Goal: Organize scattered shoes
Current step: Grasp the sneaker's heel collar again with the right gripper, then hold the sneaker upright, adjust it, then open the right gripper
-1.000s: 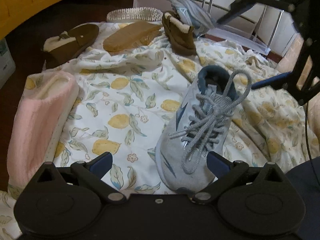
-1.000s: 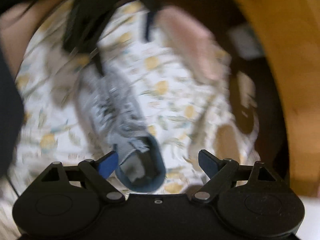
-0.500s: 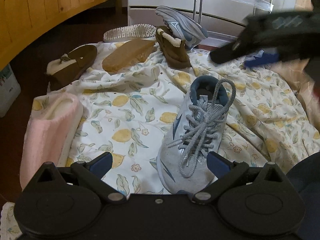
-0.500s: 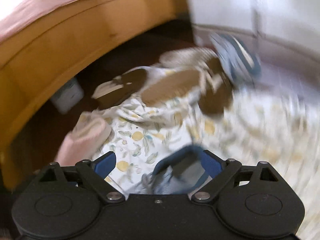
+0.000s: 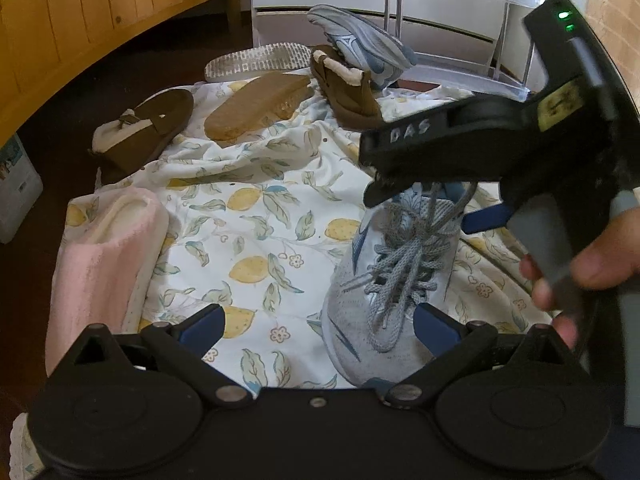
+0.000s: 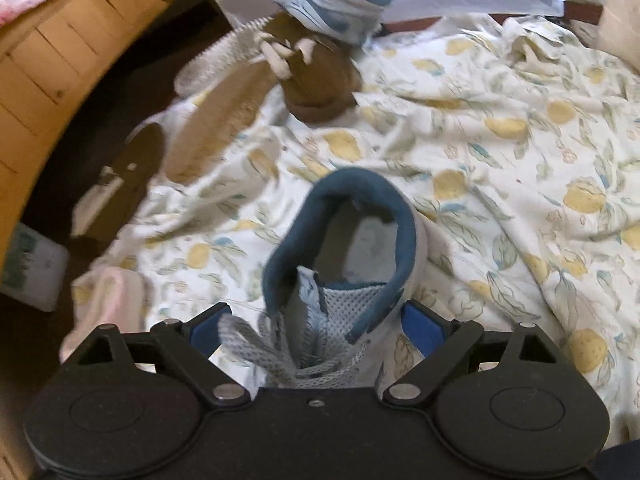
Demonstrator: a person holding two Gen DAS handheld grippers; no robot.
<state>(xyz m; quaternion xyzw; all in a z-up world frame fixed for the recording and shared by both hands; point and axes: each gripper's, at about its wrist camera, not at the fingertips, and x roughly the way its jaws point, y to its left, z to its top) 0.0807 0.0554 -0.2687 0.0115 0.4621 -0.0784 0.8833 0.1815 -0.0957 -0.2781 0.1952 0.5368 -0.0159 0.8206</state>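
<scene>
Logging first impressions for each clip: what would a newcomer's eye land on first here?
The grey sneaker on the lemon-print sheet, laces loose. The right hand-held gripper sits over its blue collar, open, a finger on each side; in the left view it looms dark across the right. Beyond, brown slippers and a second sneaker lie jumbled by a clear rack, with a pink slipper at the left.

The left gripper (image 5: 318,326) hung low with its jaws spread wide. The right gripper (image 6: 316,326) reached in from the right, jaws likewise apart, its handle gripped by a hand (image 5: 580,268).
</scene>
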